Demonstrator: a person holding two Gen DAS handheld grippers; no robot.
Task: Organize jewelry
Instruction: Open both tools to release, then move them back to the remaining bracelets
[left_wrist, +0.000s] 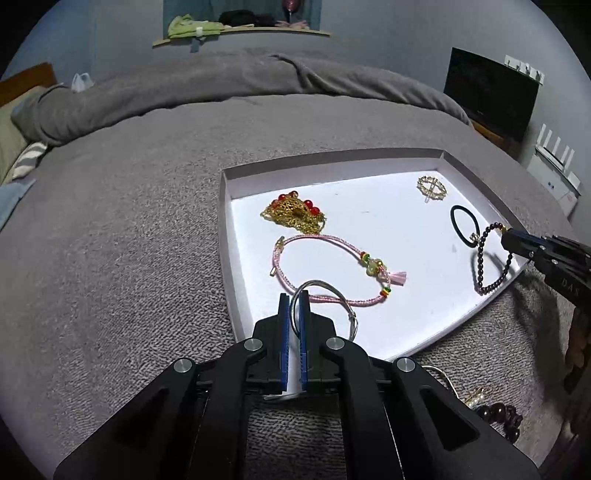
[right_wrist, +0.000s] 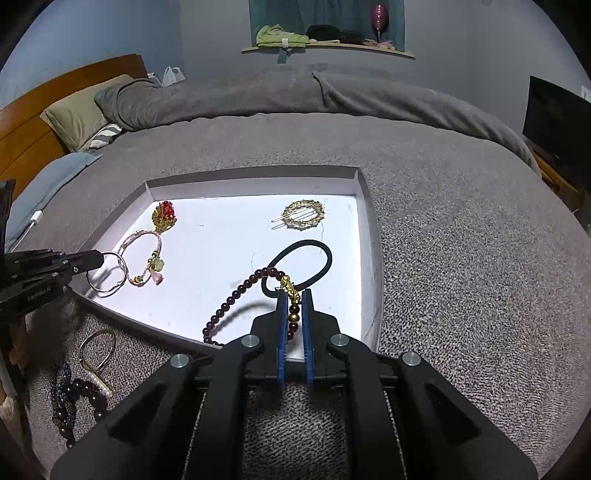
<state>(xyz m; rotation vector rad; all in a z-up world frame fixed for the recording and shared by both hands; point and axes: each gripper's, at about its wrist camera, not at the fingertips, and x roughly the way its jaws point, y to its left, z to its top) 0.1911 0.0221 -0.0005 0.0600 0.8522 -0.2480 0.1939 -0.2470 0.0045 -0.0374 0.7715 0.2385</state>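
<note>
Over the white tray (left_wrist: 236, 258), left tongs (left_wrist: 294, 295) pinch a silver bangle (left_wrist: 321, 286); right tongs (right_wrist: 294, 295) pinch a dark bead bracelet (right_wrist: 236, 295).

The room is dim and bluish — only the white tray (left_wrist: 369, 206) floor is bright, nearly blown out. Short soft shadows fall beside pieces on the tray. Fisheye bends both views, corners black — detail far beyond the tray softens.
</note>
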